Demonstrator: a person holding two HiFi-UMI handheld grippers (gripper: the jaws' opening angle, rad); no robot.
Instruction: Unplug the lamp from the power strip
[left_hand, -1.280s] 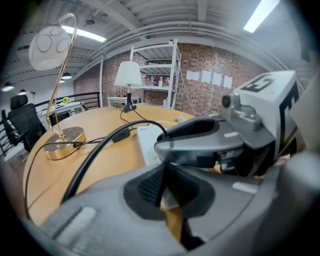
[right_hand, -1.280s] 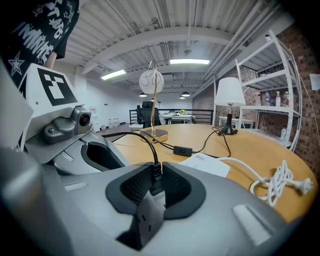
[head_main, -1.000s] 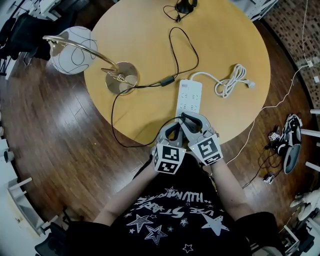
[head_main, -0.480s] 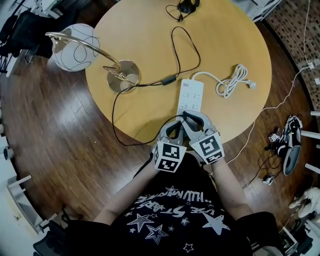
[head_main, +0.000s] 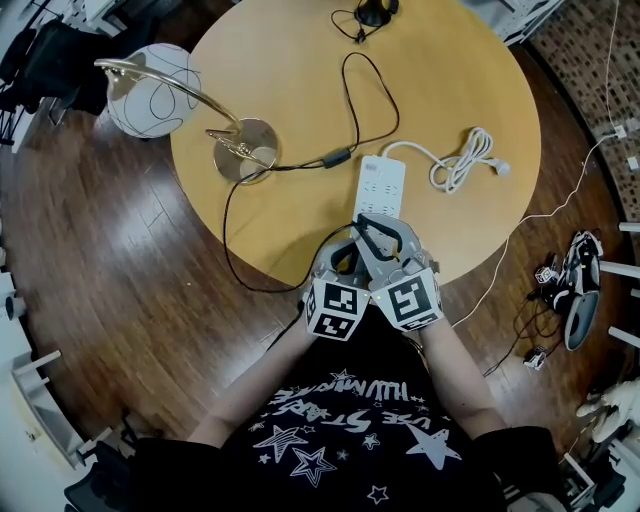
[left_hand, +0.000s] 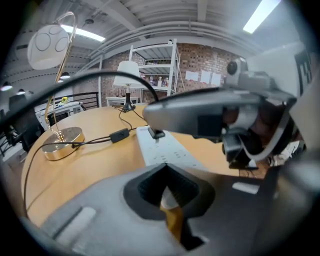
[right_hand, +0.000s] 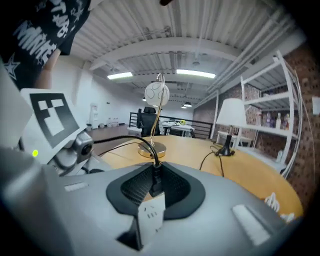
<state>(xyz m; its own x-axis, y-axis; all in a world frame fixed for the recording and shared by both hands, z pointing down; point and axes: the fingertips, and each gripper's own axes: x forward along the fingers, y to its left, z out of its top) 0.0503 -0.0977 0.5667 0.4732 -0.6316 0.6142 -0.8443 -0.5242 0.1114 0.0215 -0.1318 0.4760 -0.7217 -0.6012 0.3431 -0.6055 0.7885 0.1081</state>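
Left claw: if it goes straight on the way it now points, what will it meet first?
Most likely the right claw, which crosses right in front of it, shut on the plug on the strip. Depth is hard to judge here.

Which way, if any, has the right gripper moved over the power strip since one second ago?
Yes. The right gripper has gone forward and slightly left; it covers more of the near end of the power strip.
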